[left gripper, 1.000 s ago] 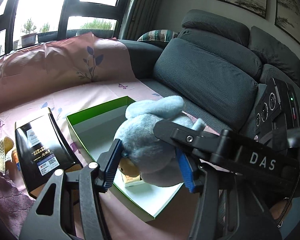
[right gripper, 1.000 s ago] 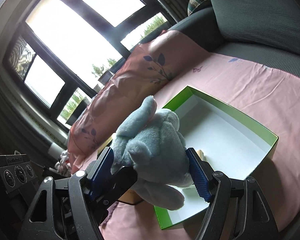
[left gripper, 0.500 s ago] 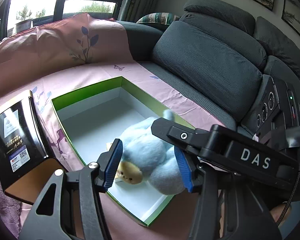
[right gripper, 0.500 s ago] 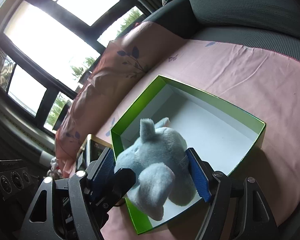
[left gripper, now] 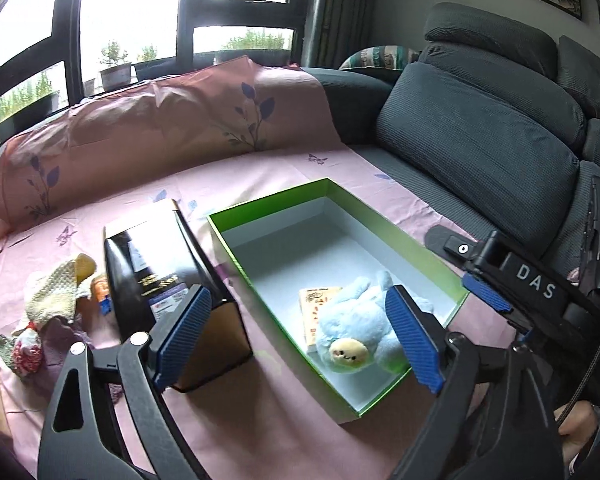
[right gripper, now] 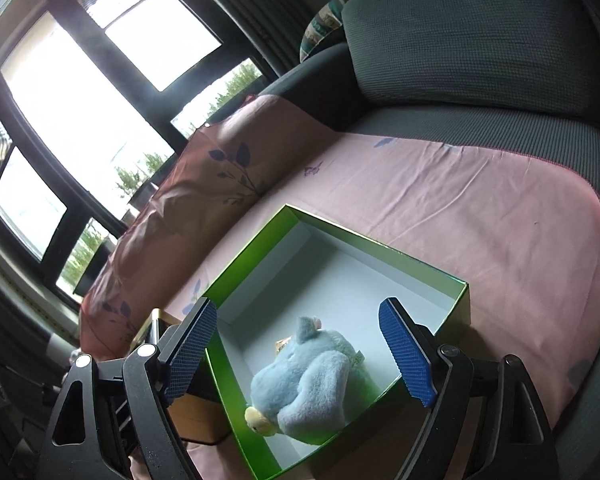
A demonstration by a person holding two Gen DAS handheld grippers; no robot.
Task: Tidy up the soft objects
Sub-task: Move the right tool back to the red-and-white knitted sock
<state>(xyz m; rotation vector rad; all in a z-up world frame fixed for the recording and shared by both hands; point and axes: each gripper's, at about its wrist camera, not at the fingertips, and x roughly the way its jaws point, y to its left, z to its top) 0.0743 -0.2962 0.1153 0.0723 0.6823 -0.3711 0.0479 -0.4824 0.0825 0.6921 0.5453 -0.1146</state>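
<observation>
Blue plush (left gripper: 360,332) lying in the near end of the green box (left gripper: 260,208), partly over a small card (left gripper: 314,304), face toward the tongs. Left gripper (left gripper: 300,340): jaws wide, just opened, pads clear of the plush, which lies beyond and between them. Right gripper (right gripper: 300,356): jaws likewise wide, just opened further, holding nothing; plush (right gripper: 304,384) below and between its pads. Black box (left gripper: 168,280) just left of the left gripper's left pad; knitted pieces (left gripper: 56,292) farther left, all on the pink sheet (left gripper: 340,168).
</observation>
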